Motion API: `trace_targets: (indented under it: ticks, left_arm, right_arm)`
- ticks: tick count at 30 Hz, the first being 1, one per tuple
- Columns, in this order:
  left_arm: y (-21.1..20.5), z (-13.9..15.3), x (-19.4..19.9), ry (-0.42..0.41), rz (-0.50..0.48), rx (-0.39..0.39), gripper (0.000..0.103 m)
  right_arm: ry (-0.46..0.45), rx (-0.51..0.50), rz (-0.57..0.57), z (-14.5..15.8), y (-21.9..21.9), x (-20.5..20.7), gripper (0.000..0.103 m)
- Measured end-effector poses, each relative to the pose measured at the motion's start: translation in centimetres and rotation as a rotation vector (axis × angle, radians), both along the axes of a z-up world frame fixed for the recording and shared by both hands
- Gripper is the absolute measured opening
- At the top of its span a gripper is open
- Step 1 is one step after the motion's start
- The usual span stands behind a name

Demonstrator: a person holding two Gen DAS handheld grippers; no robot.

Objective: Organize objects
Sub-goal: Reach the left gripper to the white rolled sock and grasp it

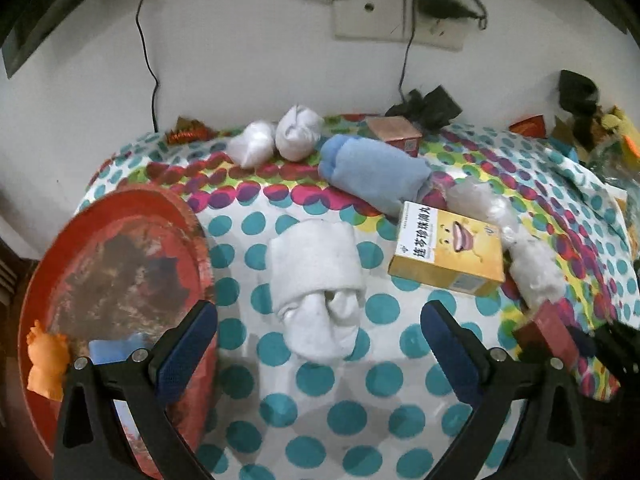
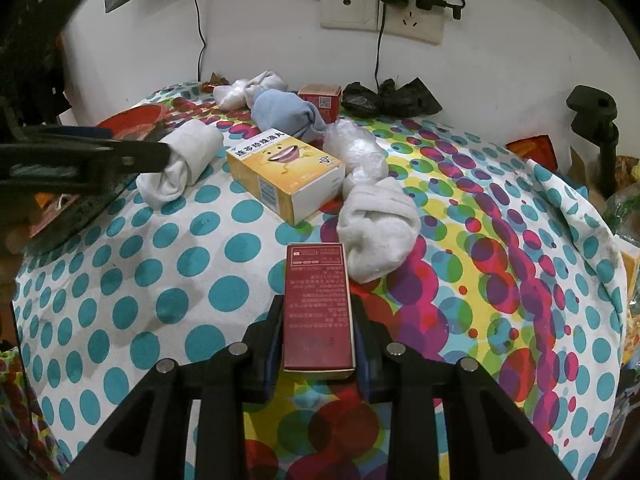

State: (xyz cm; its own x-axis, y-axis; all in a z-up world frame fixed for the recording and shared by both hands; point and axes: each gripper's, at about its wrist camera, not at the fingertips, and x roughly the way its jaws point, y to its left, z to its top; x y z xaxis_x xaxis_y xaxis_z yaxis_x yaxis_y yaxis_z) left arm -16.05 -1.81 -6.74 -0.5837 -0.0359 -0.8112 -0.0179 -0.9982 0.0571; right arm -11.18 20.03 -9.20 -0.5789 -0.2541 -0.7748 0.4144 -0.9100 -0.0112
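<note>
Looks like a home room: polka-dot cloth (image 2: 168, 280) over a table, rolled socks (image 1: 316, 280) & a medicine box (image 2: 286, 168) on it; above it a wall socket (image 2: 380, 4) w/ plugged chargers.

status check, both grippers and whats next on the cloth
Left gripper open, over white rolled sock. Right gripper shut on dark red box. Yellow box beside the sock, apart, not blocking.
</note>
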Motion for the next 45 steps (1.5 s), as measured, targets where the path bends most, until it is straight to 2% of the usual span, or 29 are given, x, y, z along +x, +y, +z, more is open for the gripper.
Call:
trace_targets:
  ticks: [2,8,13,17,21,23,25,32,35,36,38,40,45]
  left_arm:
    - [0.0,-0.6,-0.6,-0.002,0.024,-0.009,0.1]
    - [0.1,-2.1,-2.3,-0.04,0.044,0.03,0.094]
    - [-0.2,-3.3,-3.1,-0.065,0.065,0.046,0.091]
    - [0.6,-4.1,-3.2,-0.074,0.036,-0.011,0.091]
    - [0.6,-4.3,-3.2,-0.059,0.026,0.005,0.092]
    - [0.7,-4.4,-3.2,-0.058,0.018,0.006,0.095]
    - [0.9,-4.6,-3.3,-0.075,0.006,0.01,0.103]
    - [1.3,-4.7,-3.2,-0.04,-0.004,0.013,0.101]
    - [1.6,-4.4,-3.1,-0.027,-0.021,0.016,0.086]
    - [1.6,-4.2,-3.0,-0.015,-0.023,0.017,0.07]
    - [1.7,-4.0,-2.9,-0.006,-0.021,0.0,0.058]
    - [1.3,-3.8,-2.8,-0.001,-0.007,-0.008,0.042]
    - [0.0,-3.1,-2.3,0.001,-0.006,0.043,0.031]
  right_arm:
    - [-0.005,-0.014,0.0,0.0,0.2,-0.1,0.03]
    - [-0.031,-0.091,0.001,0.0,1.2,-0.4,0.03]
    - [-0.031,-0.093,0.002,-0.1,1.3,-0.5,0.03]
    - [-0.033,-0.098,0.002,-0.1,1.4,-0.4,0.03]
    - [-0.033,-0.098,0.002,-0.1,1.3,-0.5,0.03]
    - [-0.033,-0.099,0.002,-0.1,1.3,-0.5,0.03]
    - [-0.034,-0.101,0.002,-0.1,1.3,-0.6,0.03]
    - [-0.033,-0.099,0.002,-0.1,1.1,-0.5,0.03]
    - [-0.033,-0.101,0.002,-0.1,1.1,-0.6,0.03]
    - [-0.034,-0.101,0.003,-0.2,1.1,-0.6,0.03]
    - [-0.034,-0.102,0.003,-0.2,1.1,-0.6,0.03]
    - [-0.033,-0.099,0.003,-0.1,1.0,-0.5,0.03]
    - [-0.033,-0.099,0.004,-0.1,1.0,-0.5,0.03]
